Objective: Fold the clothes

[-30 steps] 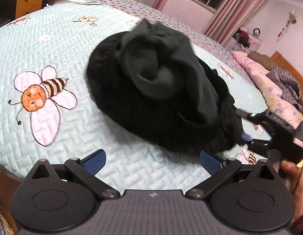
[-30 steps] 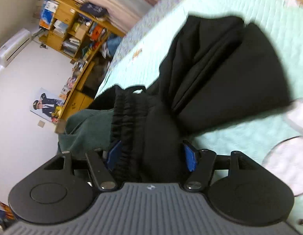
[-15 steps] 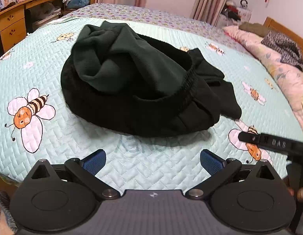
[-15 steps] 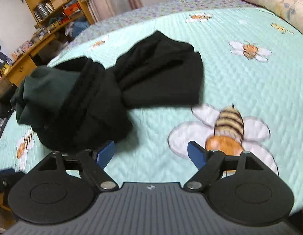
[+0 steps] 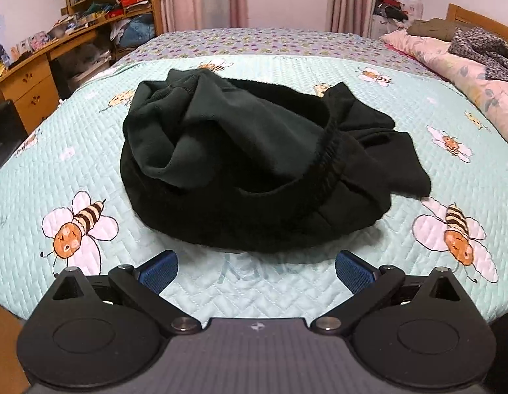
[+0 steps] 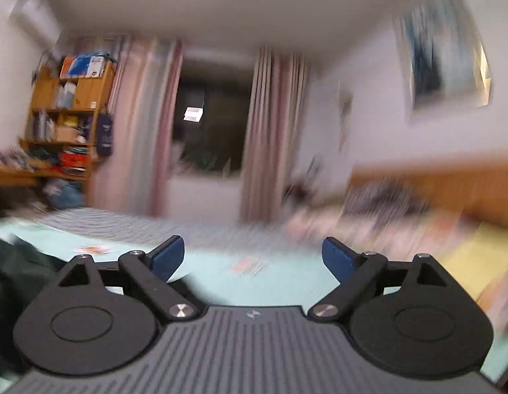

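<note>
Right hand-held gripper (image 6: 252,256) swung up, released — black garment (image 5: 254,164) crumpled ahead of spread left hand-held gripper (image 5: 255,267).

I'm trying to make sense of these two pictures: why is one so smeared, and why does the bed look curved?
Right wrist view: motion blur smears the curtains and shelves; only the right gripper stays sharp. Left wrist view: crisp, the dark clothes clear under indoor light; the fisheye lens bows the bed.

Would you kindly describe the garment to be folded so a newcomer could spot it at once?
On the mint-green quilted bedspread with cartoon bees, look to the middle. There lies the crumpled black garment with an elastic ribbed waistband, the only dark heap on it; other clothes sit far off on the pink floral bedding.
</note>
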